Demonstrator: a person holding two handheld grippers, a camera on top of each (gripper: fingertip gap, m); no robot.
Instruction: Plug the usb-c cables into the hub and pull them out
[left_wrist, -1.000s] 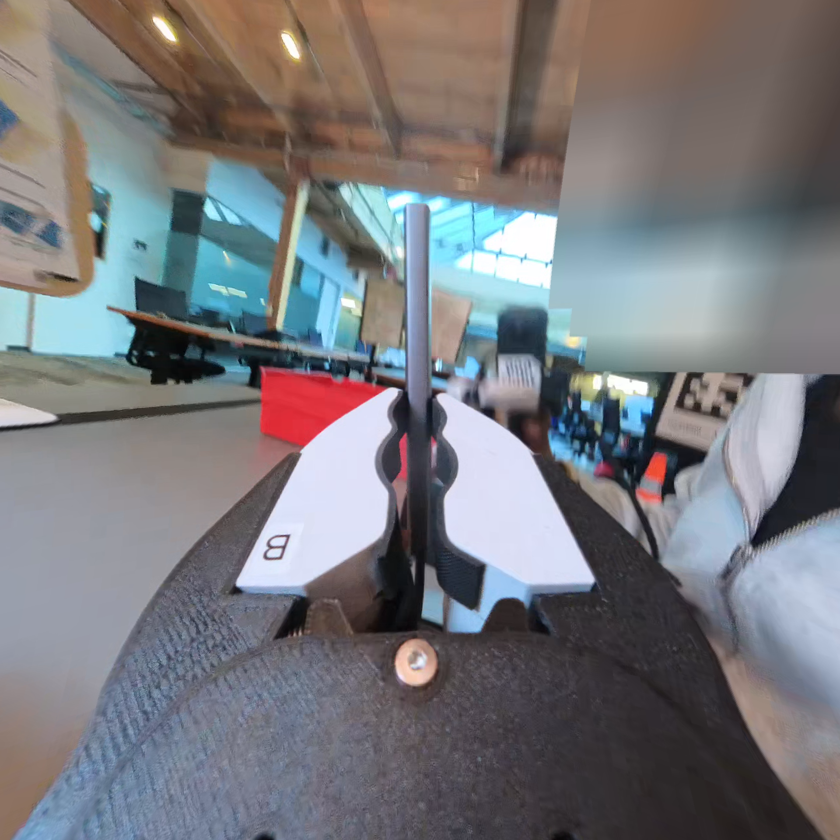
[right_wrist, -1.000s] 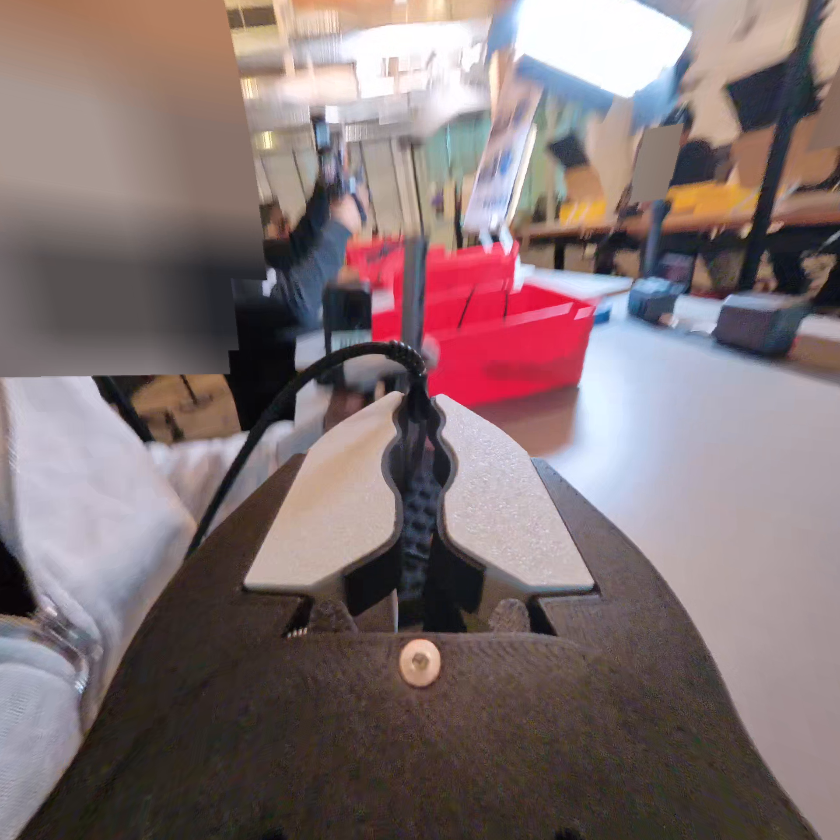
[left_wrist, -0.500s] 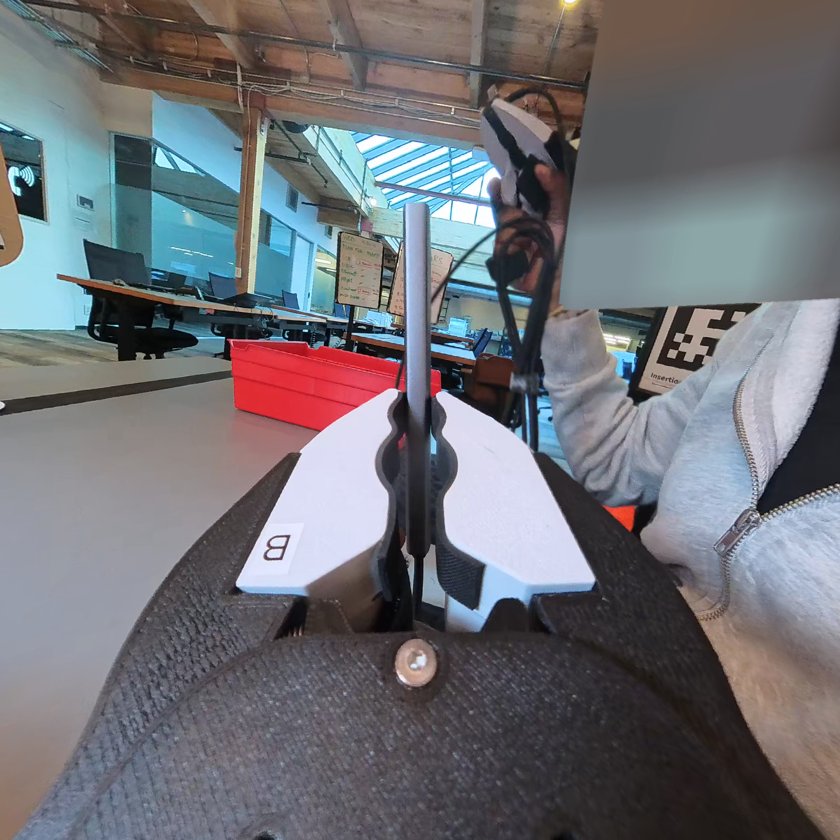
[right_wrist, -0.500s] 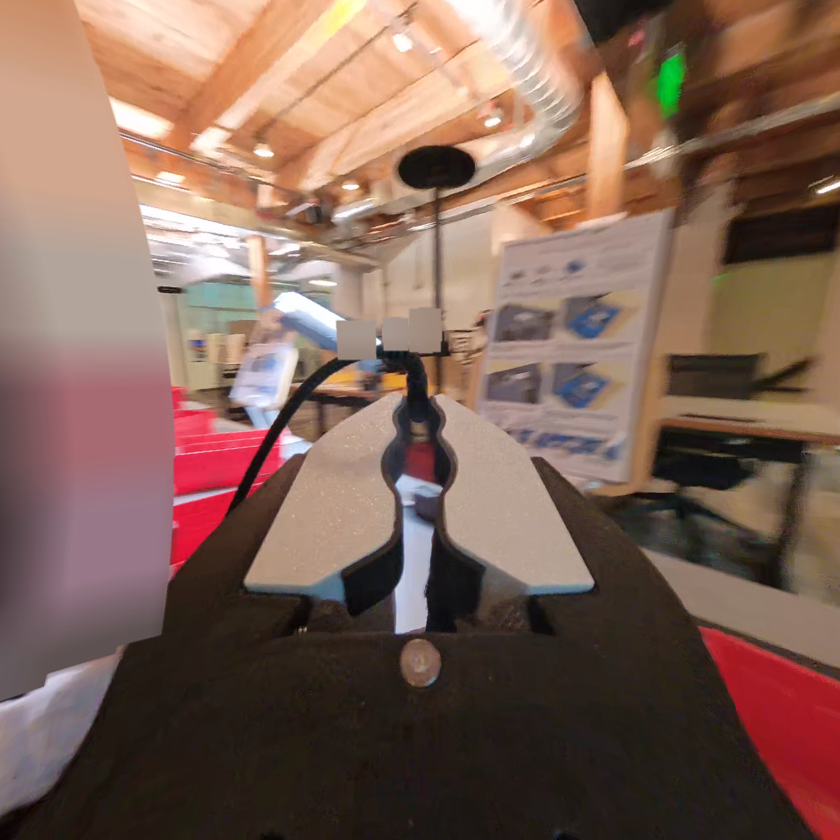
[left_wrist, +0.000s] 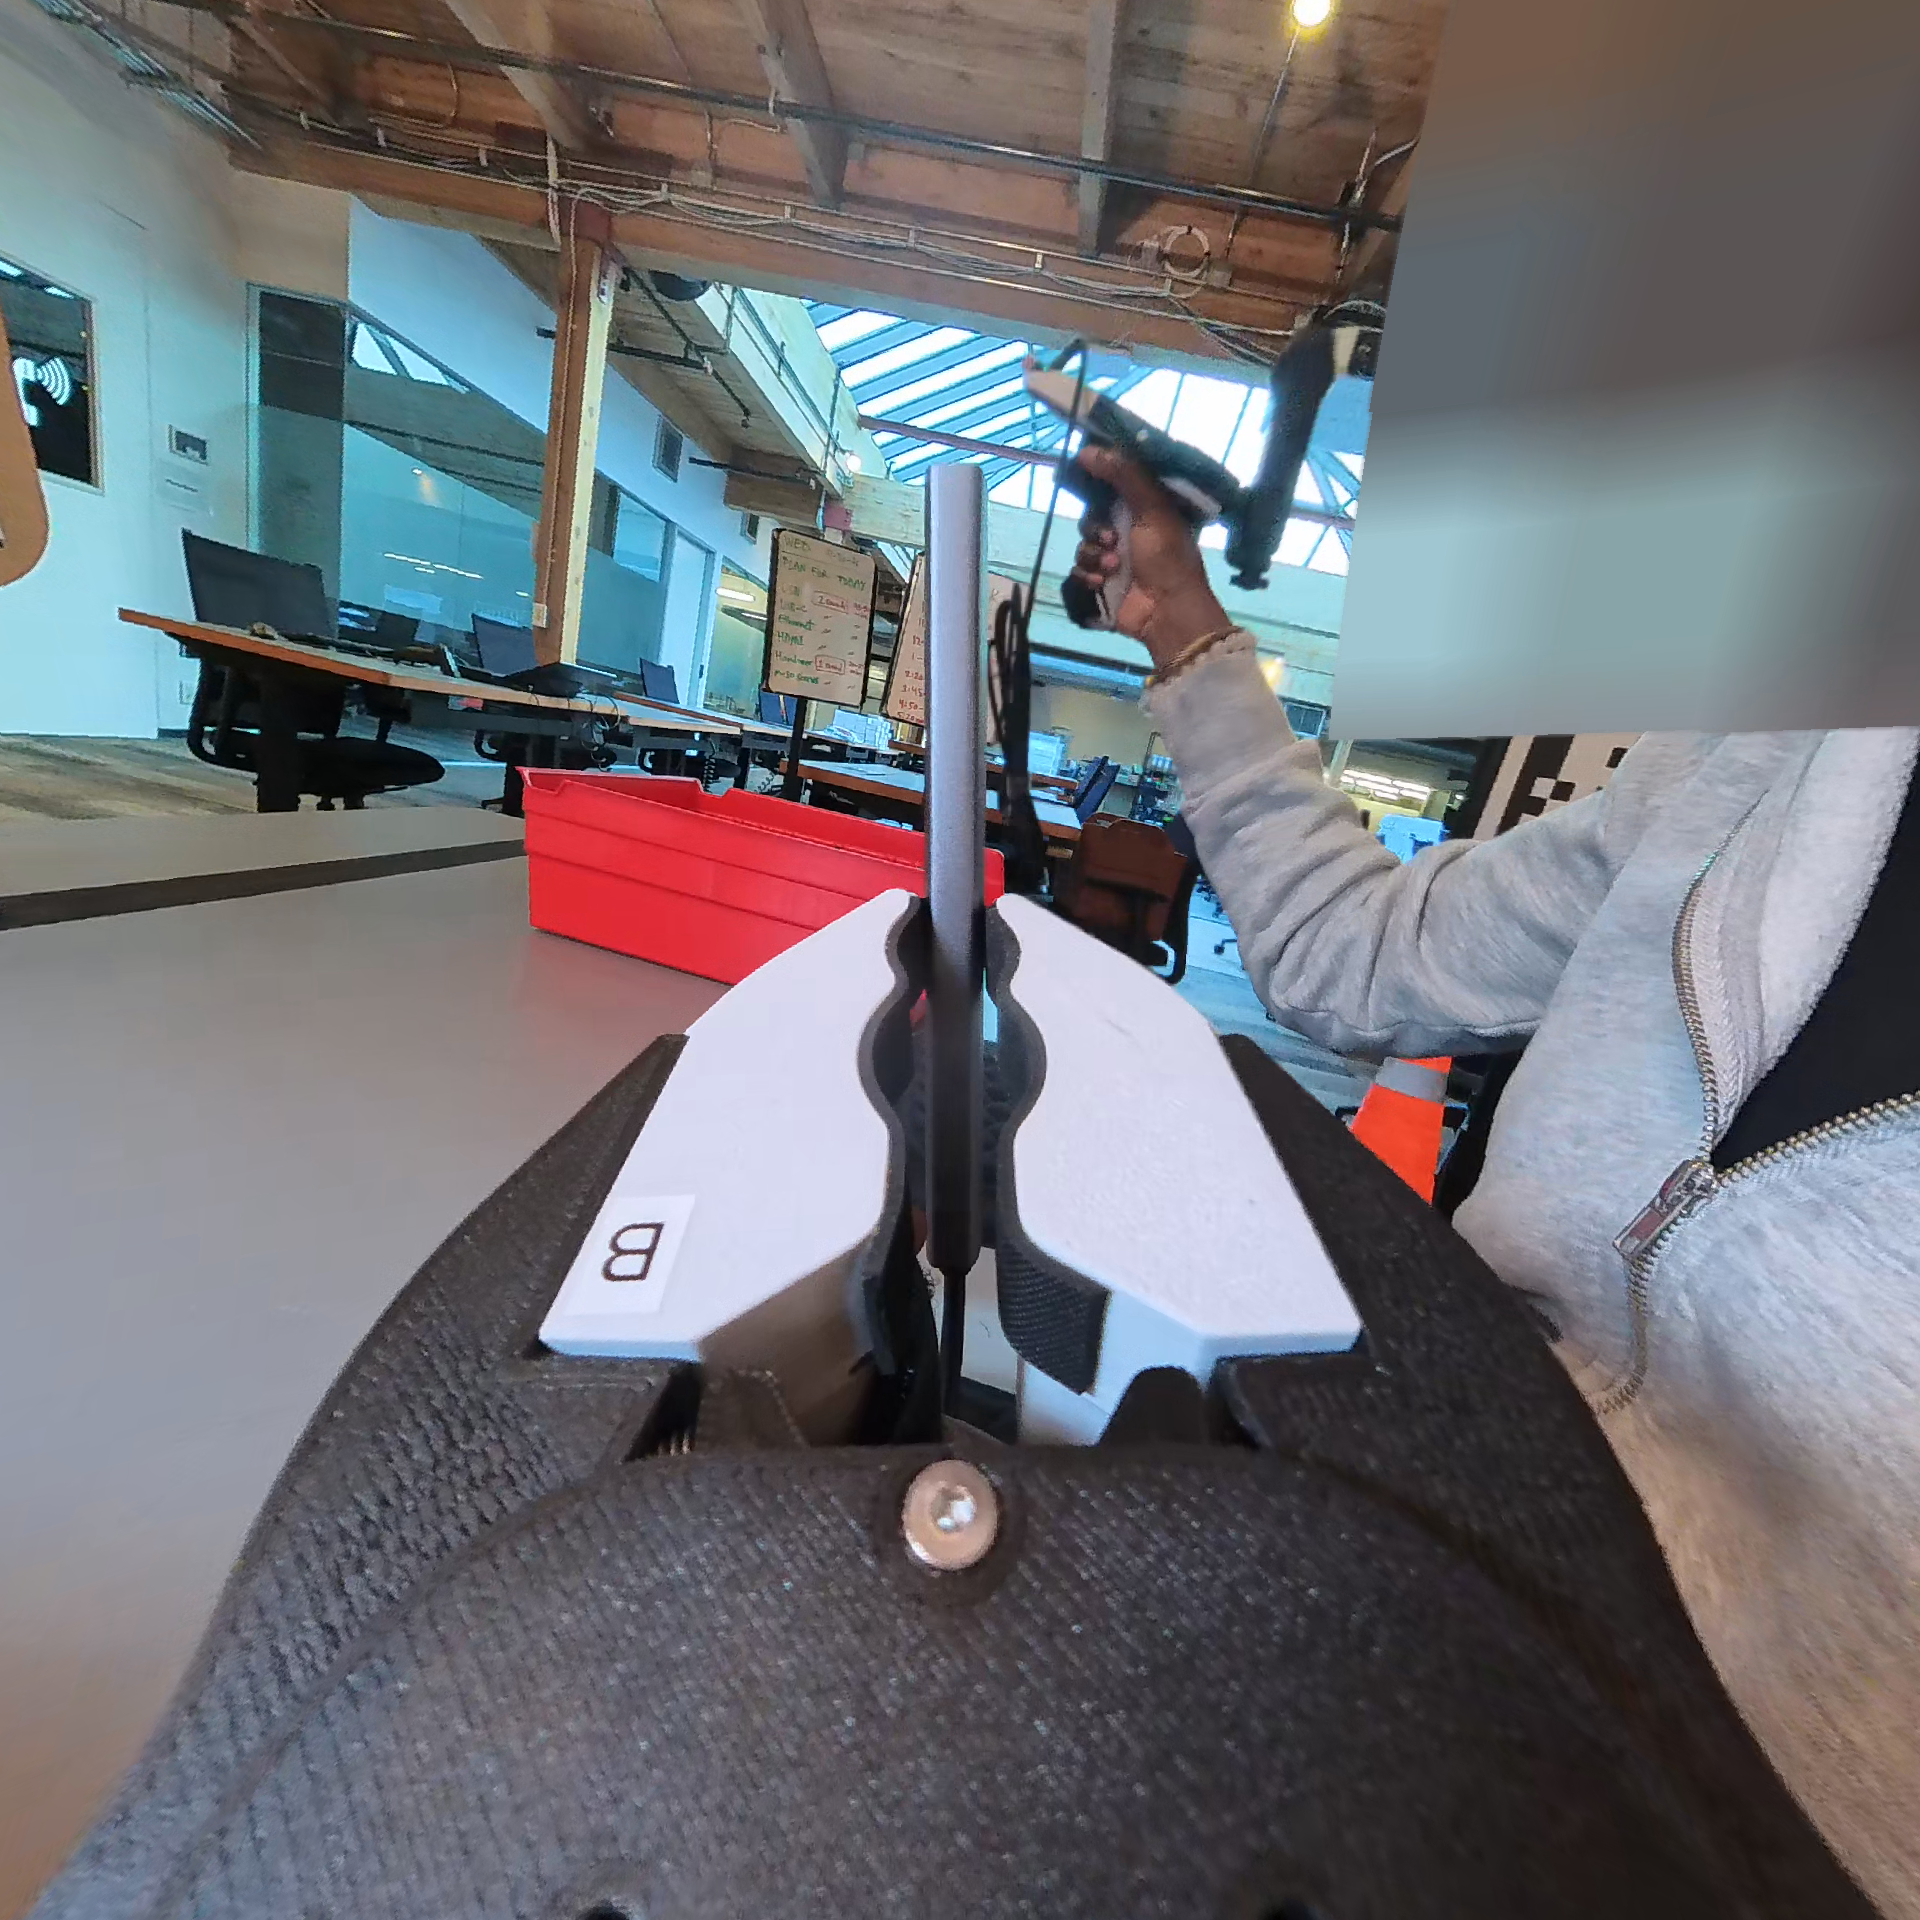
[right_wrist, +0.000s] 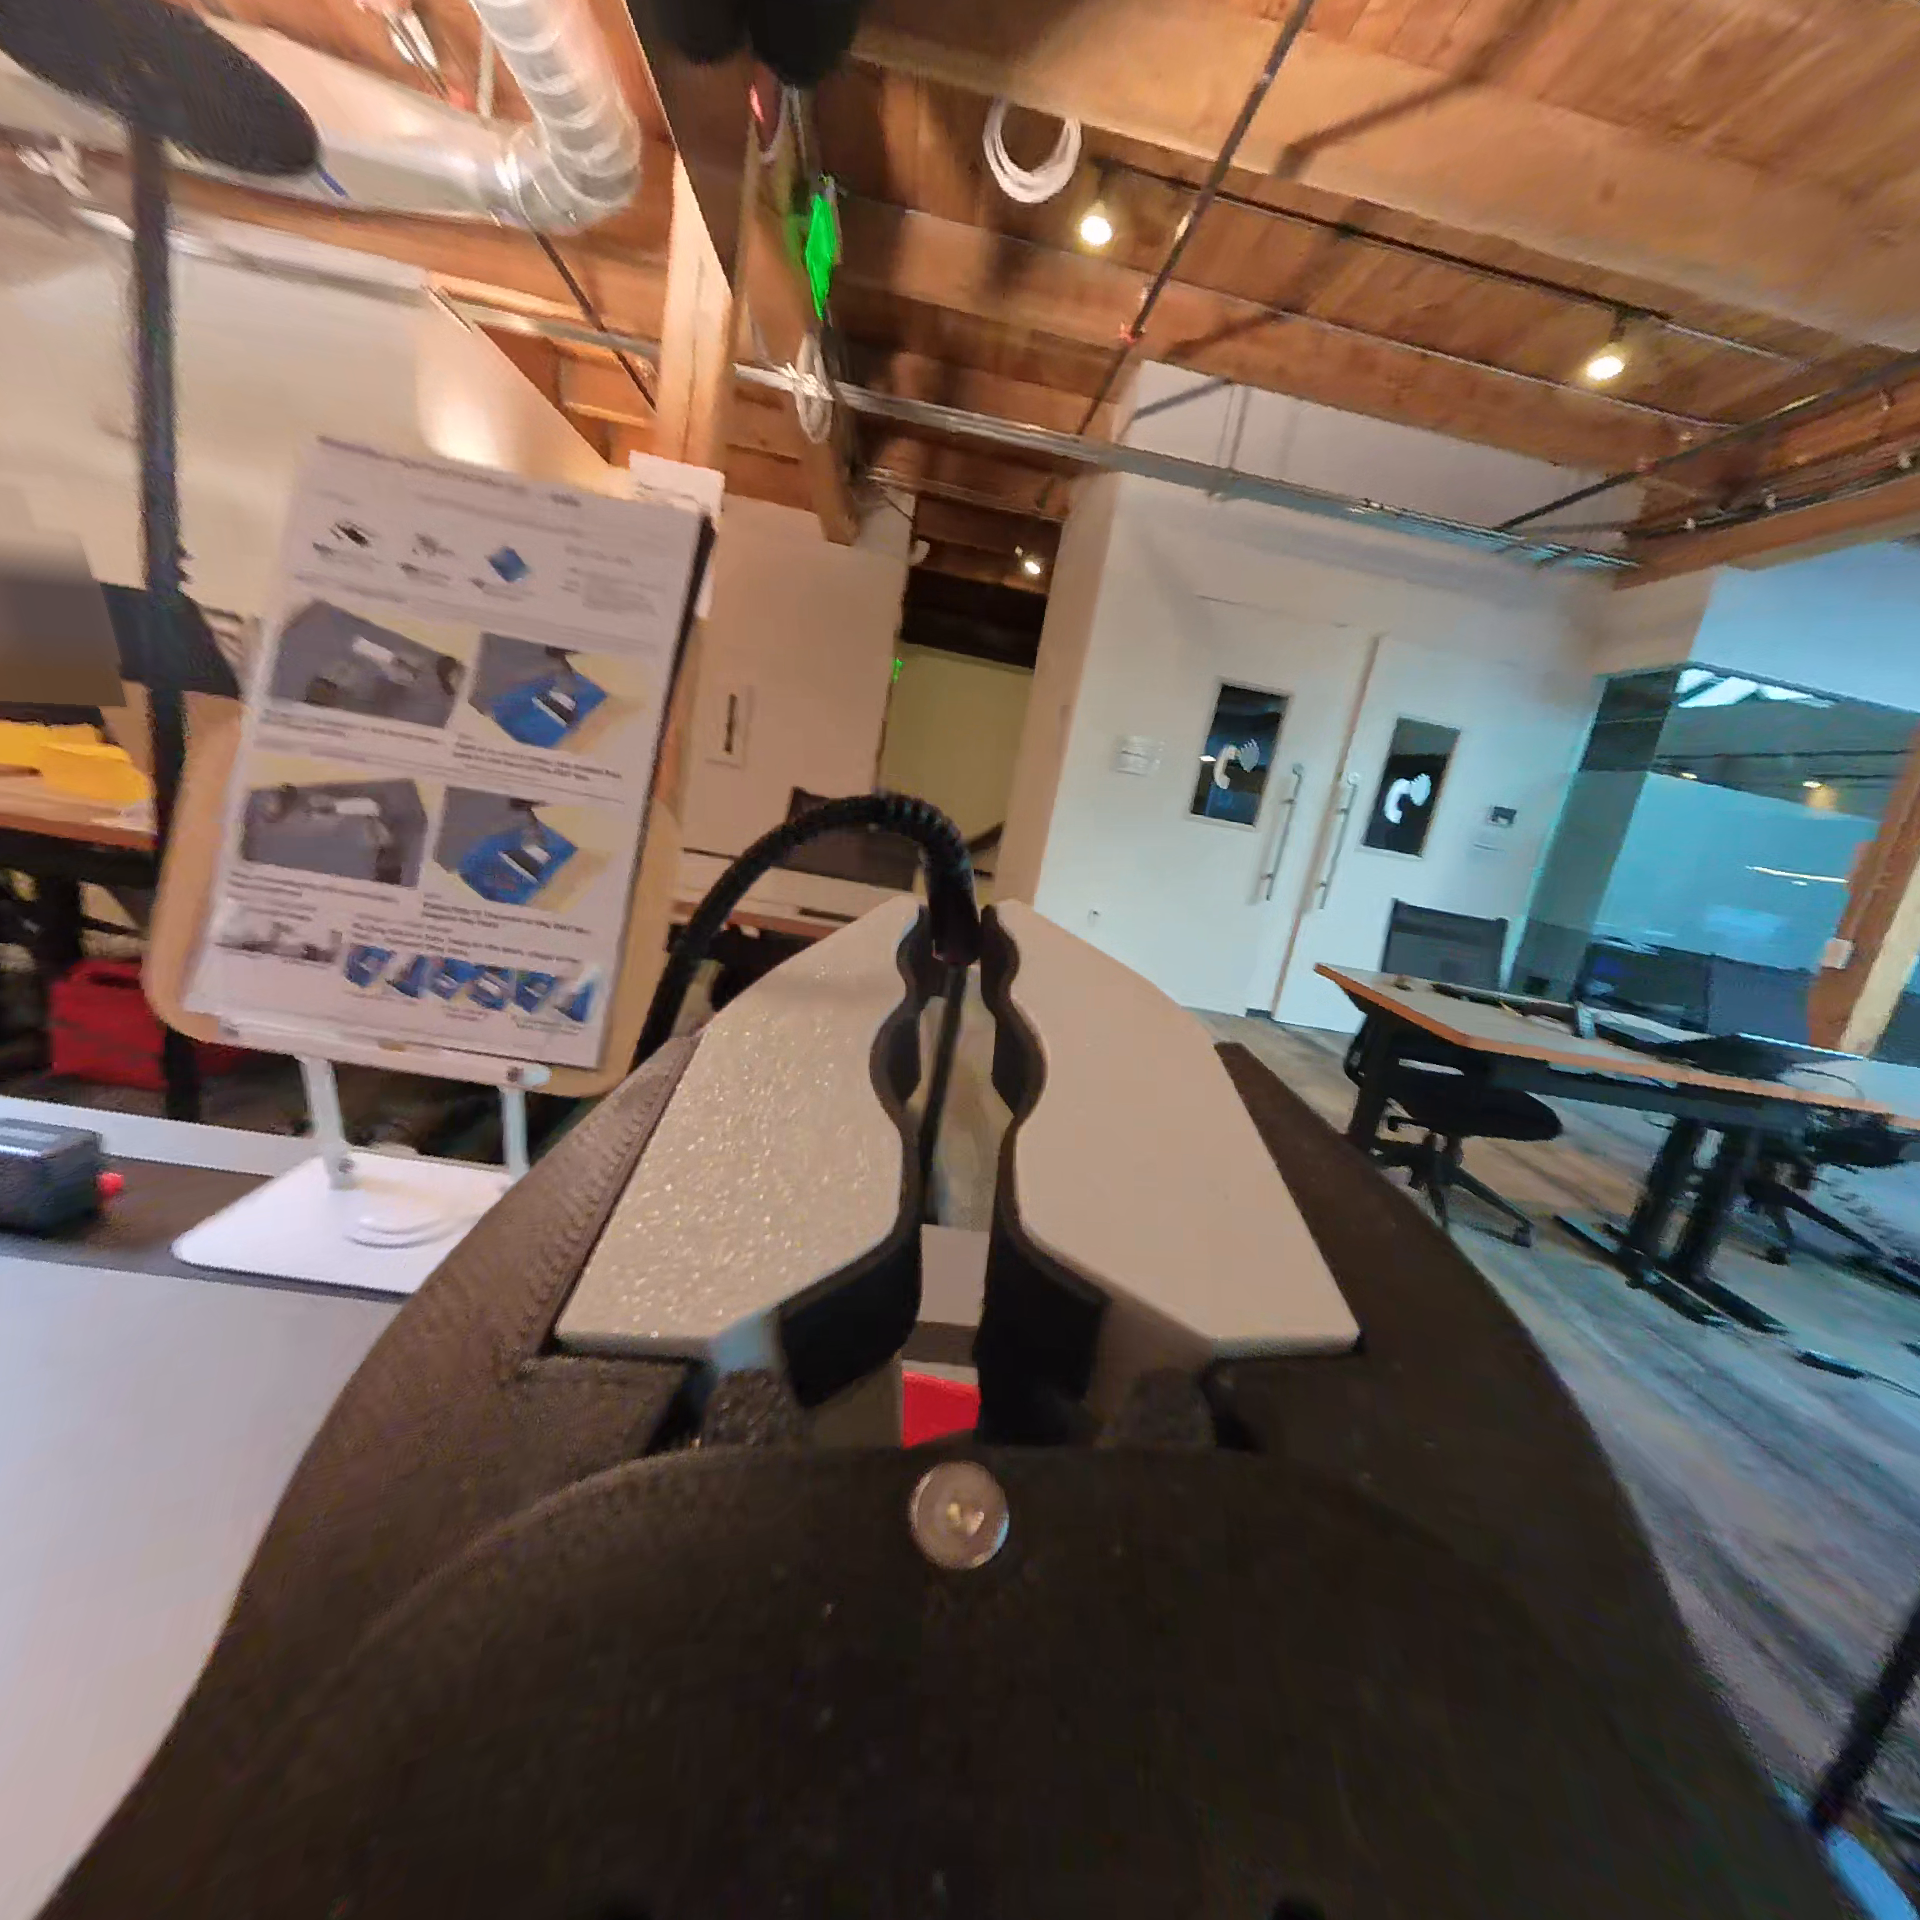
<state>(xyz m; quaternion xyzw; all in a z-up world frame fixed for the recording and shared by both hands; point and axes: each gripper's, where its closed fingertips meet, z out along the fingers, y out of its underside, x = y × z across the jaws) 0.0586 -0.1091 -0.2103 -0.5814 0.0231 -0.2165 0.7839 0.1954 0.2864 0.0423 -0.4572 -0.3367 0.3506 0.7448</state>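
My left gripper (left_wrist: 954, 925) is pinched on the hub (left_wrist: 953, 727), a slim grey bar standing upright between the fingers, above the grey worktop (left_wrist: 260, 1091) whose far edge carries a red bin (left_wrist: 686, 883). My right gripper (right_wrist: 951, 920) is raised high, its tips clamped on the braided black usb-c cable (right_wrist: 831, 821), which arcs away to the left, well apart from the hub.

A small white sticker (left_wrist: 620, 1250) with printed lettering sits on the left tongs' white finger. A handwritten whiteboard (left_wrist: 821, 632) stands beyond the red plastic bin (left_wrist: 717, 883). A printed instruction sheet (right_wrist: 436, 769) stands on a white stand. Two dark door panels (right_wrist: 1240, 758) carry white handset symbols.
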